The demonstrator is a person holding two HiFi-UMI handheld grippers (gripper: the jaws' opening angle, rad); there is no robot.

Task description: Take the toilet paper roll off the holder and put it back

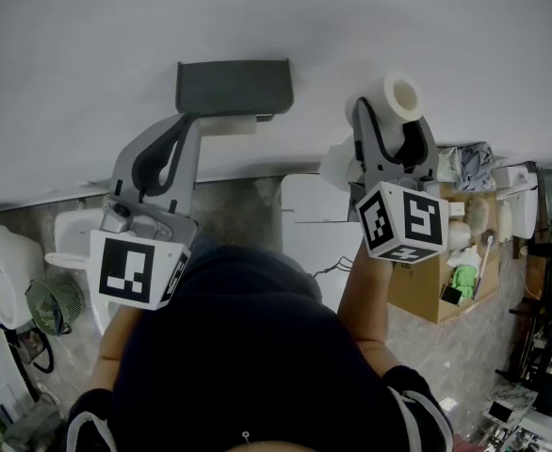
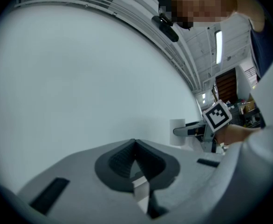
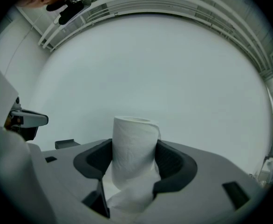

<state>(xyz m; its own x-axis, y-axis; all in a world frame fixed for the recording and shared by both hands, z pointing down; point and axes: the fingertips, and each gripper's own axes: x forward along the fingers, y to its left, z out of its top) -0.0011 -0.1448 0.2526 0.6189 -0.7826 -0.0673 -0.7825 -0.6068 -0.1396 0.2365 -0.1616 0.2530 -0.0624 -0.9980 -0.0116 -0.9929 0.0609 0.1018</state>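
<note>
The toilet paper roll (image 3: 134, 146) is held upright in the right claw (image 1: 389, 122), off the holder (image 1: 234, 85) and beside it; the left claw (image 2: 135, 158) is closed and empty; the soft roll may be crushed or slip, and its loose tail may snag on refitting.

A plain white wall (image 1: 257, 17) fills the far side, bare and evenly lit. Below it, the floor (image 1: 229, 210) is mottled grey, like stone. On the left, a small round fan (image 1: 52, 304) stands on the floor beside white fixtures. On the right, an open cardboard box (image 1: 422, 295) holds clutter, with more crowded storage beyond it. Overhead, a long strip light (image 2: 219, 45) glows among pale ceiling beams (image 3: 174, 3).
</note>
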